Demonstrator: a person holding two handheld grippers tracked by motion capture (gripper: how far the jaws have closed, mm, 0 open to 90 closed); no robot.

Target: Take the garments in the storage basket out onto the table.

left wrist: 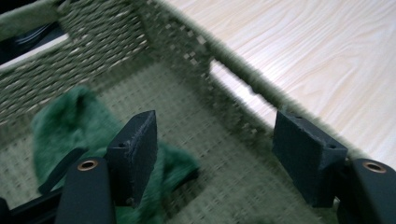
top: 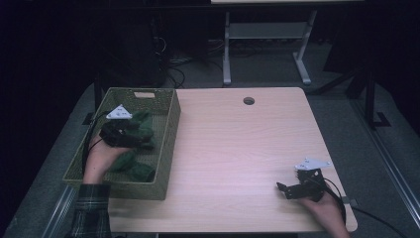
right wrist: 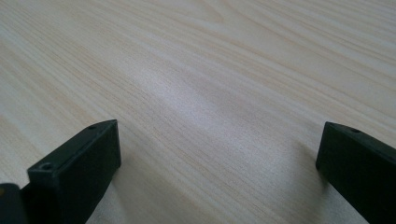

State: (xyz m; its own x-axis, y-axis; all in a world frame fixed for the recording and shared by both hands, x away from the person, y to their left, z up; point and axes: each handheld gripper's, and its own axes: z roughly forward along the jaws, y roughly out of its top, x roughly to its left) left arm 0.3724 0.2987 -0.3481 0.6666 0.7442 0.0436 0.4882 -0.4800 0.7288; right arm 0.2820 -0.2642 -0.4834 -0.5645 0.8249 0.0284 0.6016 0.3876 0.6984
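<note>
- Green cloths (top: 133, 144) lie heaped in the woven basket (top: 171, 134) at the left edge of the wooden table (top: 237, 148), and we have our left gripper (top: 119, 133) down among them.
- Seen from the left gripper view, a fold of cloth (left wrist: 70, 121) lies to the left of and just behind the left-hand jaw, with the basket's woven floor bare in the gap between the two jaws; the cloth brushes the outer face of that jaw but is not pinched.
- We judge the coming move turns on that offset: the jaws must slide left toward the heap before they can close on anything.
- Our left gripper's jaws stand a fair way apart, holding nothing; its right-hand jaw sits close to the basket's right wall (left wrist: 243, 79).
- The heap runs near to far along the basket in the high view, with more folds at the near end by the person's left hand (top: 96, 163).
- Our right gripper (top: 297, 188) rests at the table's near right corner, well apart from the basket, so the left one is by far the nearer.
- Its jaws gape wide over bare wood (right wrist: 210, 93), holding nothing.
</note>
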